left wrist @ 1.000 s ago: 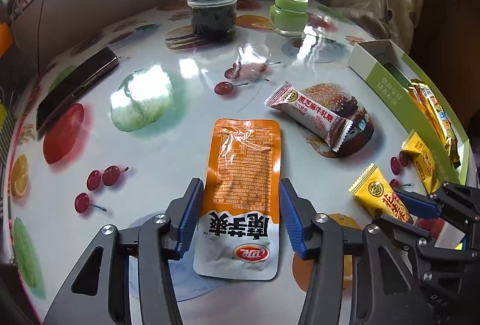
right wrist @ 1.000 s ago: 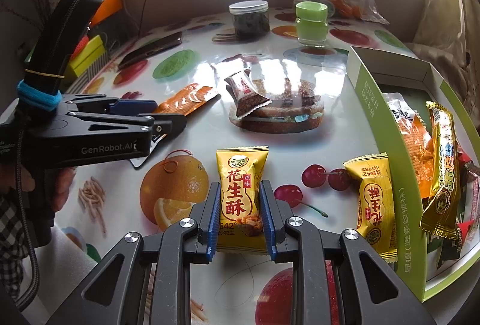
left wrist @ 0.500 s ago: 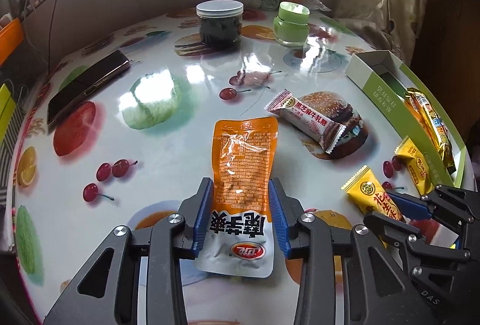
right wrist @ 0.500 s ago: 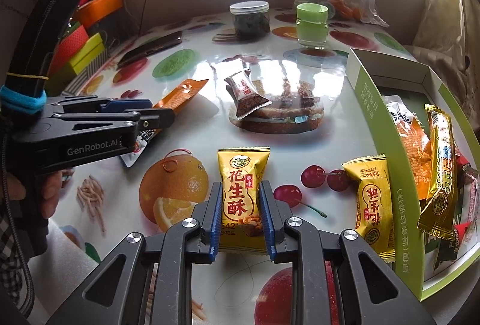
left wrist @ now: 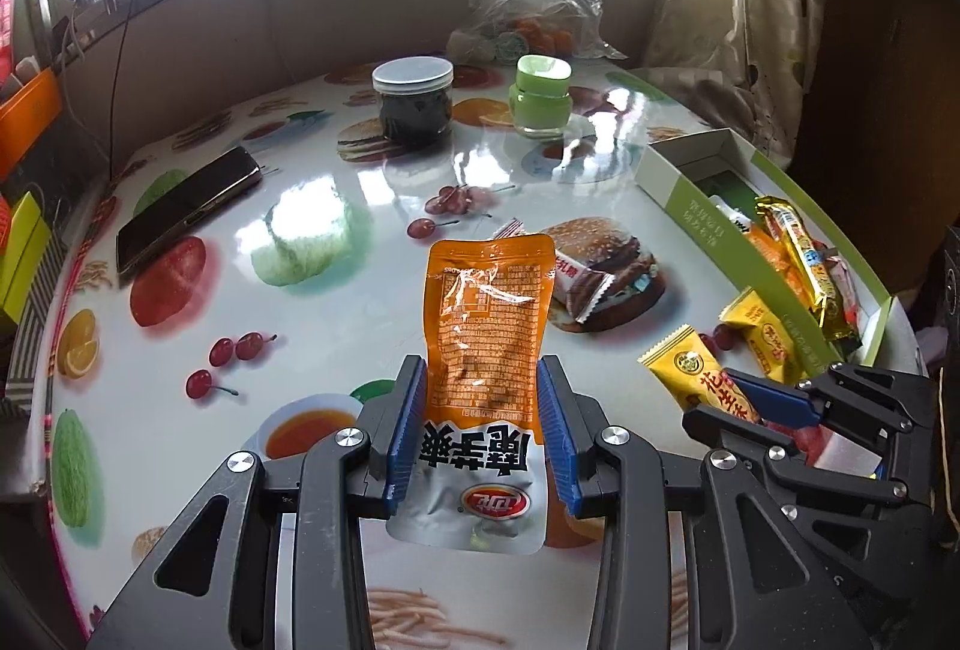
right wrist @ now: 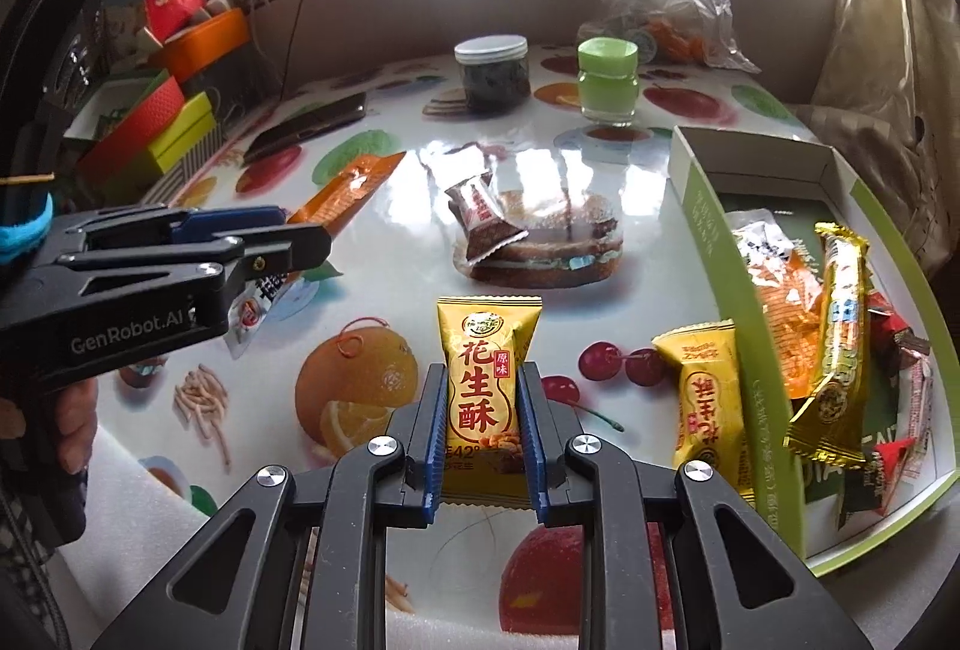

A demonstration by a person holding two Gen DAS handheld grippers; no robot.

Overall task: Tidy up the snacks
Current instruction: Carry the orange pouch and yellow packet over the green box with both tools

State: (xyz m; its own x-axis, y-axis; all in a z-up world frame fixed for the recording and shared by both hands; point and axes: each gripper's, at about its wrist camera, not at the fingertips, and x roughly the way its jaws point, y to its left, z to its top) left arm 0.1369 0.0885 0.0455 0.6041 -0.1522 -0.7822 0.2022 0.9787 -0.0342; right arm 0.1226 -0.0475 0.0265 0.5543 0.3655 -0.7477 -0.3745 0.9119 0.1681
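Note:
My left gripper (left wrist: 480,398) is shut on an orange and silver snack pouch (left wrist: 486,326) and holds it tilted up off the table; the pouch also shows in the right wrist view (right wrist: 348,188). My right gripper (right wrist: 483,404) is shut on a yellow peanut-crisp packet (right wrist: 485,386), lifted slightly; that packet also shows in the left wrist view (left wrist: 696,374). A second yellow packet (right wrist: 705,398) lies against the green and white box (right wrist: 708,230), which holds several snacks. A brown and white wrapped bar (right wrist: 483,218) lies mid-table.
A dark jar with a white lid (left wrist: 413,110) and a green-lidded jar (left wrist: 540,104) stand at the back. A phone (left wrist: 189,209) lies at the left. A plastic bag (left wrist: 534,8) sits at the far edge. Coloured boxes (right wrist: 162,134) are stacked left of the table.
My left gripper closed on the orange pouch and lifted it, tilting its far end up. My right gripper stayed shut on the yellow packet and rose slightly.

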